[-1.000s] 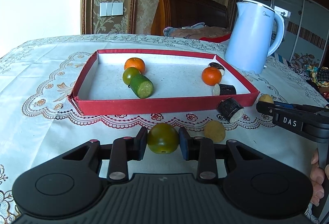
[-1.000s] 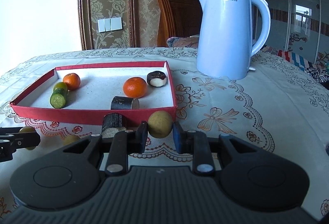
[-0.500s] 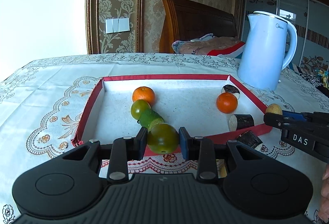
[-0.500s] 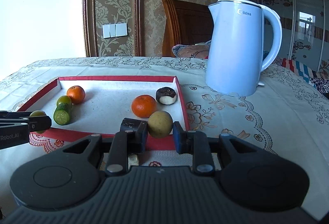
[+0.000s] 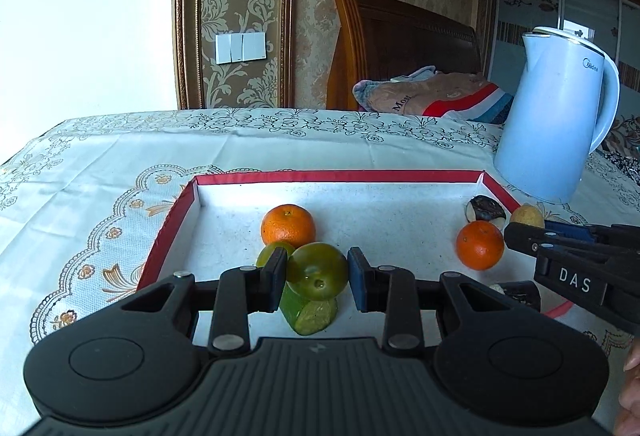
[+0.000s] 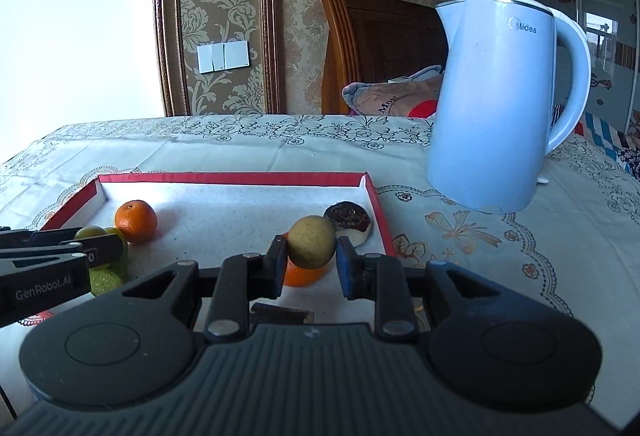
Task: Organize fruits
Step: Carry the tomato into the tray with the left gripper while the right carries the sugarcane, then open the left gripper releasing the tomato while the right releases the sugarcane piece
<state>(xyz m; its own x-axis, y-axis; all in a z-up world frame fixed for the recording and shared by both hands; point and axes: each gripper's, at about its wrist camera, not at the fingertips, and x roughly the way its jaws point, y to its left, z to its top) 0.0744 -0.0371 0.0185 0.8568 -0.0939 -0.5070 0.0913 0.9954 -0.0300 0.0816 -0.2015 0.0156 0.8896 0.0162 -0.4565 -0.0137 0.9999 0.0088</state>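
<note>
The green fruit (image 5: 317, 270) sits pinched between the pads of the left claw (image 5: 317, 278), held above the near part of the red tray (image 5: 336, 176). Right under and behind it lie a cut green piece (image 5: 310, 314), another small green fruit (image 5: 272, 250) and an orange (image 5: 288, 225), all crowded together on the tray's white floor, so the space below the held fruit is already taken.

The yellow fruit (image 6: 311, 242) is clamped in the right claw (image 6: 311, 256), over the right side of the tray. A second orange (image 6: 302, 276) lies just beneath and behind it, partly hidden by the fruit and the left pad. A dark round slice with a pale edge (image 6: 349, 221) lies just beyond, near the tray's right wall, and a dark stub (image 6: 280, 312) lies at the near edge, half covered by the claw body.

In the right wrist view the left claw comes in from the left edge with its green fruit; in the left wrist view the right claw enters from the right with the yellow fruit at its tip. They hang well apart over the tray.

A pale blue kettle (image 6: 492, 108) stands on the tabletop (image 6: 500, 256) beyond the tray's far right corner, clear of both claws. A fingertip (image 5: 632, 368) shows at the right edge of the left wrist view
</note>
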